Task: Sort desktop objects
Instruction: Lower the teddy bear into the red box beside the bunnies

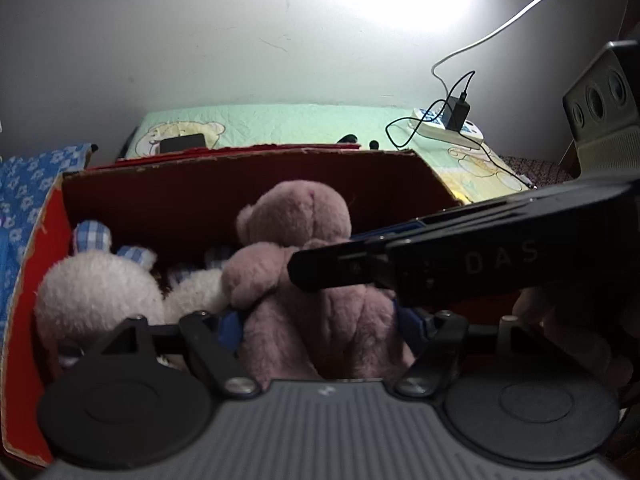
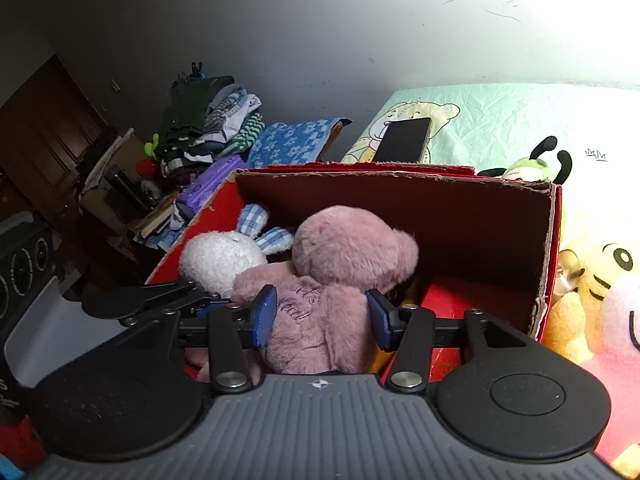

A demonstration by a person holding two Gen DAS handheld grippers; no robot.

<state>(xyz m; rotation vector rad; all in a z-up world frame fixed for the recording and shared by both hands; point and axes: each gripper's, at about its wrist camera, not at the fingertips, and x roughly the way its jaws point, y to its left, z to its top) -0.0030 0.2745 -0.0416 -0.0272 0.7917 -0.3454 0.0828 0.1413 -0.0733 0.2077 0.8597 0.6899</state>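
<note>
Both grippers are on the pink bear (image 2: 332, 280), which sits inside the red cardboard box (image 2: 548, 240).

Right gripper (image 2: 322, 318): the blue pads bracket the bear's torso. The left pad looks pressed into the fur; the right pad looks at the fur's edge, so I can't tell if it's a firm clamp or a loosening one.

Left gripper (image 1: 320, 320): the jaws straddle the bear's lower body, but the pads are mostly hidden behind plush, so grip or release can't be told.

Judgement: this is the placing step. Do it well by letting the bear settle on the box floor before spreading the jaws fully, then backing straight out so the pads don't snag the fur.

The white bunny (image 2: 220, 258) touches the bear on the left, so there's no slack there. The right half of the box is open, so lean the bear that way if it tips.

The box's far wall stands just behind the bear's head, with a torn rim at the right corner. Exit upward, not forward.

Beyond the box are a phone (image 2: 404, 140) on the green mat (image 2: 500, 120), and a yellow plush (image 2: 592, 280) outside the right wall.
</note>
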